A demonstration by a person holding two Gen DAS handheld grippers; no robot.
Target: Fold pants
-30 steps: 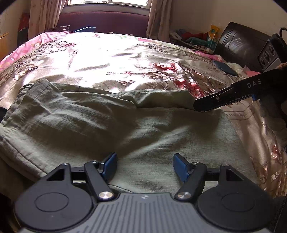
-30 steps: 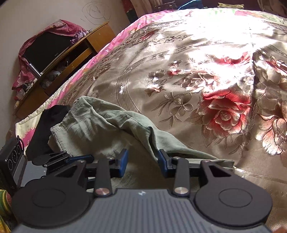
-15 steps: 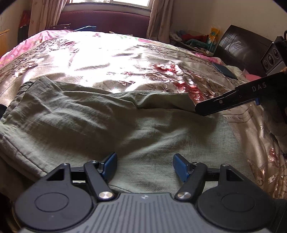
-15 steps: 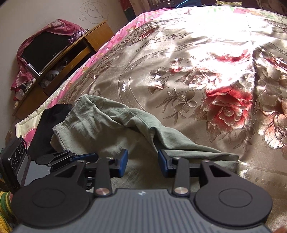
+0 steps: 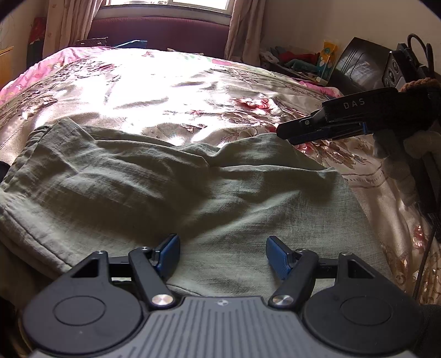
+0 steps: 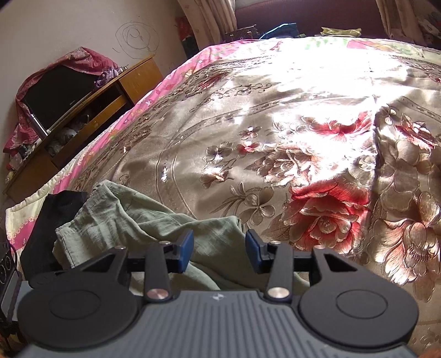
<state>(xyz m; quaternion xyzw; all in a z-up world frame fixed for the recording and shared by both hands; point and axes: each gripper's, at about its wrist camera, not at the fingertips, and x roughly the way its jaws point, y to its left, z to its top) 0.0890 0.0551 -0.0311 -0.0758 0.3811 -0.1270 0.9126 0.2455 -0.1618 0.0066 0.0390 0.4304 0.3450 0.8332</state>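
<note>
Green pants (image 5: 171, 190) lie folded and wrinkled on the floral bedspread (image 5: 165, 91). My left gripper (image 5: 222, 254) is open, empty, just above the near edge of the pants. My right gripper (image 6: 219, 246) is open and empty, over the far right corner of the pants (image 6: 154, 228). In the left wrist view the right gripper's fingers (image 5: 297, 132) hover beside that raised corner, apart from the cloth.
A black garment (image 6: 52, 220) lies at the left end of the pants. A wooden cabinet with a dark screen (image 6: 71, 104) stands left of the bed. Dark furniture and clutter (image 5: 358, 68) stand on the right. A window with curtains (image 5: 165, 5) is behind.
The right gripper has lifted off the pants' far right corner and drawn back to the right. That corner now lies further forward on the bedspread. The left gripper has stayed in place.
</note>
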